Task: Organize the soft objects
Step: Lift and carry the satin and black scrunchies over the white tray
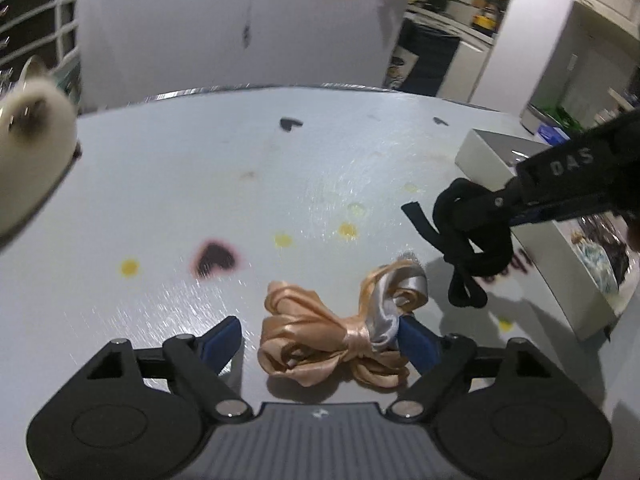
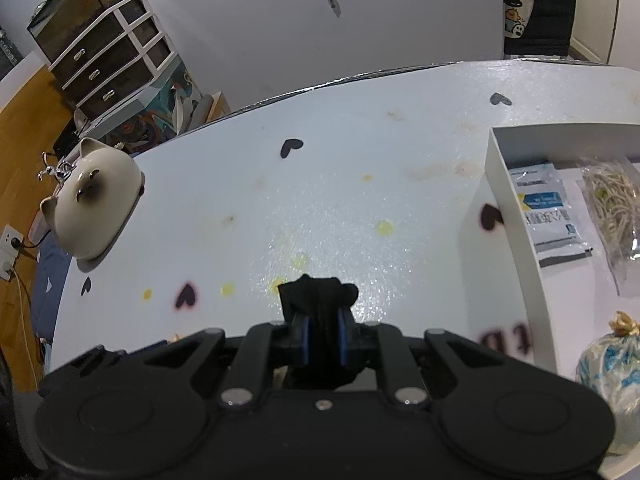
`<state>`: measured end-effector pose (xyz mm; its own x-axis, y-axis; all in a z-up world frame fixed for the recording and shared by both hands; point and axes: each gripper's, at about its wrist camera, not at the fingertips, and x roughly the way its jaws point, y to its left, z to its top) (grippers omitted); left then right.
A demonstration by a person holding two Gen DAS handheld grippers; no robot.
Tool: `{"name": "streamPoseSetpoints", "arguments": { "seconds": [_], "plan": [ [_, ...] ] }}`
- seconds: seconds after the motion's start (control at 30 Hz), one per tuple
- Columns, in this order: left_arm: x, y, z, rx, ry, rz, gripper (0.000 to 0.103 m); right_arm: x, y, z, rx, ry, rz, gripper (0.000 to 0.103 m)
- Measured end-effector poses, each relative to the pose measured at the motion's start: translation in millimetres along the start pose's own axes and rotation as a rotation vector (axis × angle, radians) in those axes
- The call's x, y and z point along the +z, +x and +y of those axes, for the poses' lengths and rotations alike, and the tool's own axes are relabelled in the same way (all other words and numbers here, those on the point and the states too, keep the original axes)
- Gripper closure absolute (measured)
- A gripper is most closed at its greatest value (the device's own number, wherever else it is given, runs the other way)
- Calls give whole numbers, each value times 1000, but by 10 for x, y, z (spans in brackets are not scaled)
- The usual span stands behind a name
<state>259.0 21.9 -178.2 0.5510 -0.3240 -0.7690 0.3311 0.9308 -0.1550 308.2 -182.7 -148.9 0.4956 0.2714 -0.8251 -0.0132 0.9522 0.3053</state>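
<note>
At lower centre, the left gripper (image 1: 320, 340) gapes around a peach satin bow (image 1: 320, 344), pads apparently clear; at right, the right gripper (image 1: 496, 204) pinches a black cord (image 1: 472, 244) aloft beside the white box (image 1: 488, 152), likely its destination.

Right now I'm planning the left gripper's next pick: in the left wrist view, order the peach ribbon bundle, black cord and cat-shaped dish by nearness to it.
1. Peach ribbon bundle, between the open jaws.
2. Black cord, right, held aloft.
3. Cat-shaped dish, far left edge.
</note>
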Motion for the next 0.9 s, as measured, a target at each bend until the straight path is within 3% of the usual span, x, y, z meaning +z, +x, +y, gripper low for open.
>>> {"name": "streamPoseSetpoints", "arguments": {
  "seconds": [0.1, 0.47, 0.9],
  "plan": [
    [-33, 48, -55, 16, -54, 2, 44, -19, -7, 3, 0, -1, 1, 88],
    [-1, -30, -192, -17, -58, -45, 69, -100, -88, 29, 0, -21, -7, 88],
    [6, -648, -255, 9, -120, -156, 70, -265, -598, 133, 32, -123, -101, 88]
  ]
}}
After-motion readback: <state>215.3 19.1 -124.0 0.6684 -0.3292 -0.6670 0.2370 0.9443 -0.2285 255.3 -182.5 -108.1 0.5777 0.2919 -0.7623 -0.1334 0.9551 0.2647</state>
